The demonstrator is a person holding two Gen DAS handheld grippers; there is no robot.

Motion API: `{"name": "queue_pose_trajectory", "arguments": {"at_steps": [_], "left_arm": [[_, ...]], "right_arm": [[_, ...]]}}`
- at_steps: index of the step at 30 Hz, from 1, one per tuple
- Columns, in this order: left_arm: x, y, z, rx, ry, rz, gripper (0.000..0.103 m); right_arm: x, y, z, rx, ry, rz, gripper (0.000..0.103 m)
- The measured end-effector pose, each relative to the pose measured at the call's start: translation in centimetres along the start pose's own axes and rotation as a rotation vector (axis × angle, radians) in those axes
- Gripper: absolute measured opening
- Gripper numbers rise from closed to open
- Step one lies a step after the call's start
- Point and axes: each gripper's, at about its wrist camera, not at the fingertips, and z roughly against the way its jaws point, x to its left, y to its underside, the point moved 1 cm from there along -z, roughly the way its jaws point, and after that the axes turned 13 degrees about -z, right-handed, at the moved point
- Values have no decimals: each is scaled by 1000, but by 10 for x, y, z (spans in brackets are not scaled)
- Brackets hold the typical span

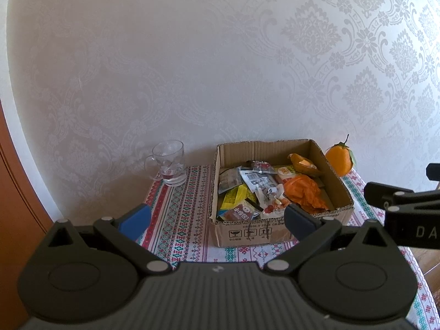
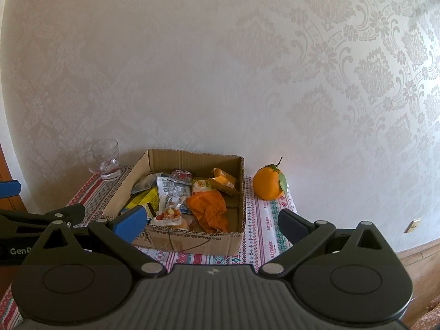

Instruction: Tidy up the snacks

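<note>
An open cardboard box (image 1: 341,184) (image 2: 192,240) stands on the patterned tablecloth and holds several snack packets, among them an orange wrapper (image 1: 304,192) (image 2: 210,209) and a yellow packet (image 1: 233,196) (image 2: 144,199). My left gripper (image 1: 217,221) is open in front of the box with nothing between its fingers. My right gripper (image 2: 211,224) is open too, wide, hovering before the box's front right side. In the left wrist view the right gripper's body shows at the right edge. In the right wrist view the left gripper shows at the left edge.
A glass mug (image 1: 169,162) (image 2: 106,161) stands at the back left by the wall. An orange fruit with a leaf (image 1: 339,159) (image 2: 268,183) sits right of the box. The tablecloth (image 1: 181,209) (image 2: 264,220) ends close on the right; wood floor lies beyond.
</note>
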Motion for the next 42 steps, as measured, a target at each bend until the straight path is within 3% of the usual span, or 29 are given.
{"name": "queue_pose_trajectory", "arguments": {"at_steps": [42], "left_arm": [[1, 2, 1, 18, 19, 16, 103]], "right_arm": [[0, 1, 3, -3, 11, 2, 103]]}}
